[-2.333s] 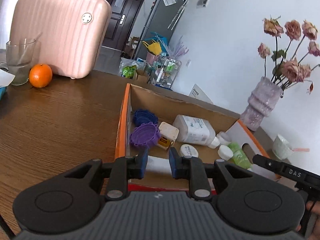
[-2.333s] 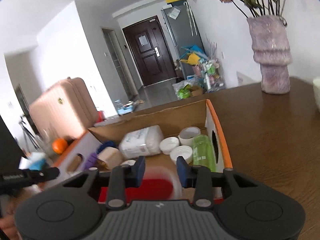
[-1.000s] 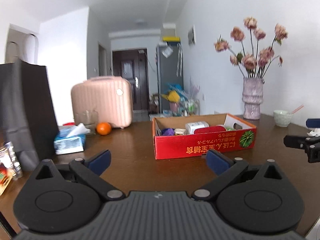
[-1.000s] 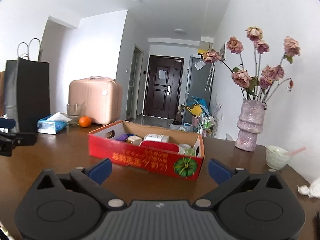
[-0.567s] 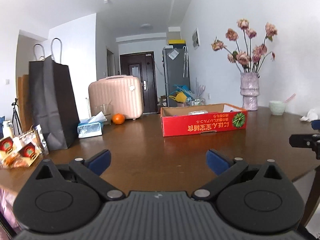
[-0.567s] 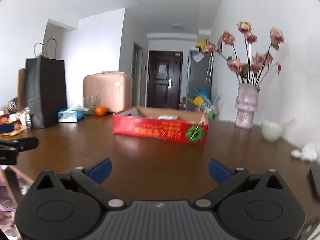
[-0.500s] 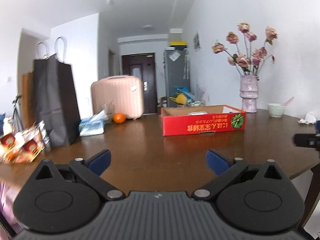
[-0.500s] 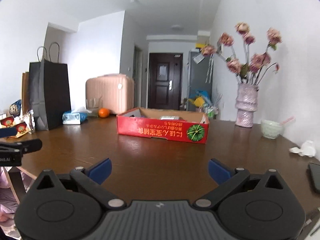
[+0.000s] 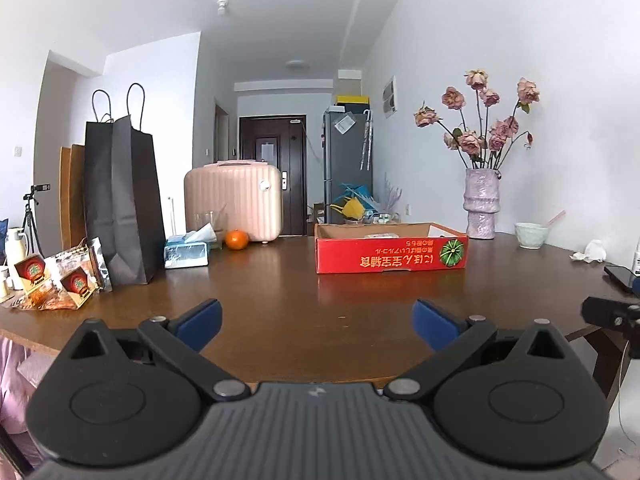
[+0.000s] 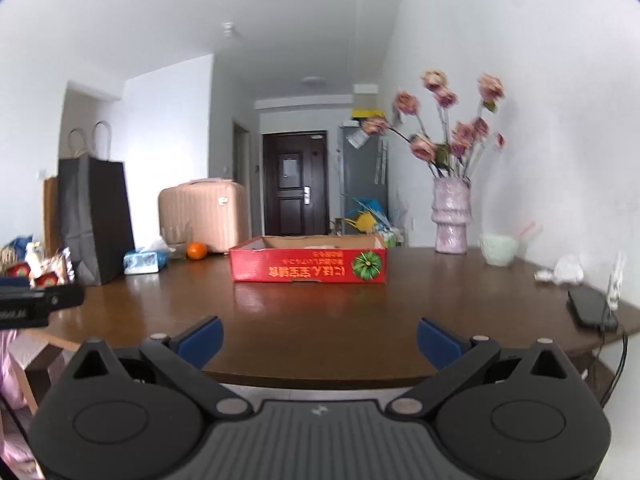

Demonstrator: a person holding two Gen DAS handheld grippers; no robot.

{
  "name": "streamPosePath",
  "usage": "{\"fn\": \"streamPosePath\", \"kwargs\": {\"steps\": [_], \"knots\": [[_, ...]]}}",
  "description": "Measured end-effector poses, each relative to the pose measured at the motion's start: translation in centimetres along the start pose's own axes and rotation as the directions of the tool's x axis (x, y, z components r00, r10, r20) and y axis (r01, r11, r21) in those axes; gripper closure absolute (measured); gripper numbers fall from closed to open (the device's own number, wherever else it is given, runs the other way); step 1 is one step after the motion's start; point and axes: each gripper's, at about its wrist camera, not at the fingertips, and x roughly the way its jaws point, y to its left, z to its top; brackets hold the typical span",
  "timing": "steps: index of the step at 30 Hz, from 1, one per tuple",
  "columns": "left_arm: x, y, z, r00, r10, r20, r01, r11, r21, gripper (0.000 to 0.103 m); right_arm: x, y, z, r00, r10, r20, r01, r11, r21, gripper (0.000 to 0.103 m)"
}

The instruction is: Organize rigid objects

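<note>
A red cardboard box (image 9: 391, 254) stands on the brown table (image 9: 280, 300), far ahead of both grippers; it also shows in the right wrist view (image 10: 308, 264). Its contents are mostly hidden by its front wall; only a white item's top shows. My left gripper (image 9: 316, 320) is open wide and empty, back at the table's near edge. My right gripper (image 10: 318, 338) is open wide and empty, also back past the near edge. Each gripper shows at the side of the other's view.
A black paper bag (image 9: 120, 200), snack packets (image 9: 52, 280), a tissue pack (image 9: 186, 252), an orange (image 9: 237, 239) and a pink case (image 9: 234, 200) stand at the left. A vase of dried roses (image 9: 482, 210), a bowl (image 9: 530, 235), crumpled tissue (image 9: 592, 250) and a phone (image 10: 590, 308) are at the right.
Both grippers have pulled back from over the box to the table's near edge and opened from nearly shut to wide. In the last half second they drew back a little more.
</note>
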Motion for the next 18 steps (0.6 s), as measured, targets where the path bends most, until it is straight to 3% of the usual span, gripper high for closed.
{"fn": "streamPosePath", "kwargs": {"steps": [4, 18], "knots": [[-0.16, -0.21, 0.06, 1.0, -0.008, 0.008, 0.008, 1.0, 0.008, 0.0, 0.11, 0.54, 0.25, 1.0, 0.009, -0.002, -0.009, 0.999, -0.035, 0.0], [0.12, -0.31, -0.15, 1.0, -0.022, -0.011, 0.023, 1.0, 0.014, 0.0, 0.69, -0.37, 0.7, 1.0, -0.007, -0.01, 0.007, 1.0, 0.017, 0.0]]}}
